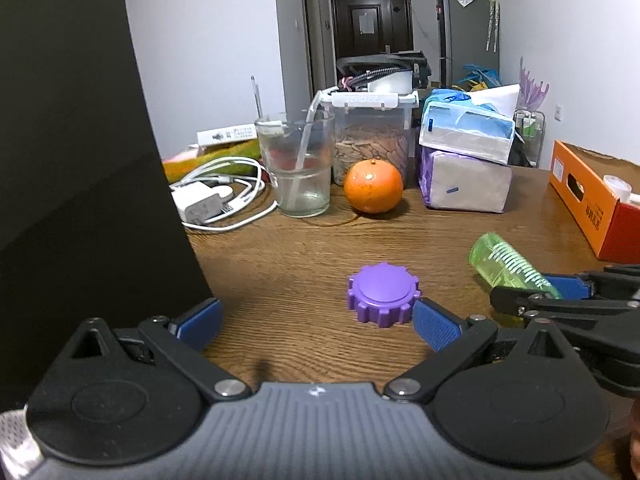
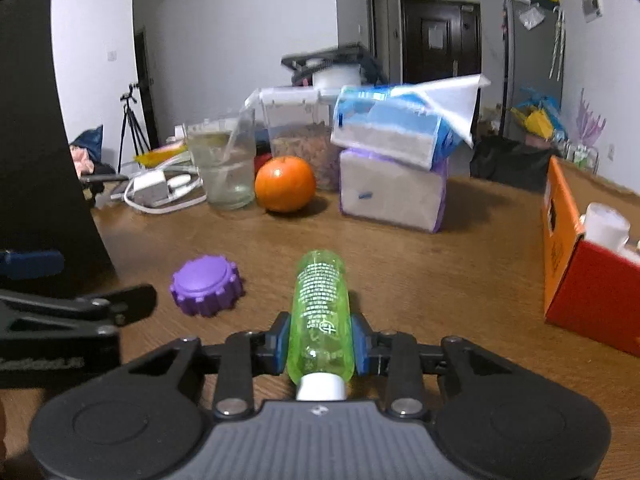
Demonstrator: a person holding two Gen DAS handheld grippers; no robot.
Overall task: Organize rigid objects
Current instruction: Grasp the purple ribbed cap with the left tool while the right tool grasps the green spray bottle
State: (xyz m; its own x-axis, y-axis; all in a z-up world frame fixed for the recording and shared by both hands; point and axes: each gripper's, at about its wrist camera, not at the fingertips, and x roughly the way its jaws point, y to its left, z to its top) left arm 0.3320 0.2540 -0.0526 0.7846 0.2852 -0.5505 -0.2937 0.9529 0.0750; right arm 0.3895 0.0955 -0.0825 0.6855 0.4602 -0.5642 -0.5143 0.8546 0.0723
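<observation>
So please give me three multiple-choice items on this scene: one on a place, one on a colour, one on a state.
1. Where is the orange?
A. in the box
B. between the glass and the tissue packs
C. on the cap

2. What colour is the cap?
A. purple
B. red
C. white

3. What is the right gripper doing?
A. standing open
B. gripping the cap
C. gripping the green bottle

Key: 1 B, it sits on the table between them; 2 A, both views show purple; 3 C, pads press both bottle sides.
</observation>
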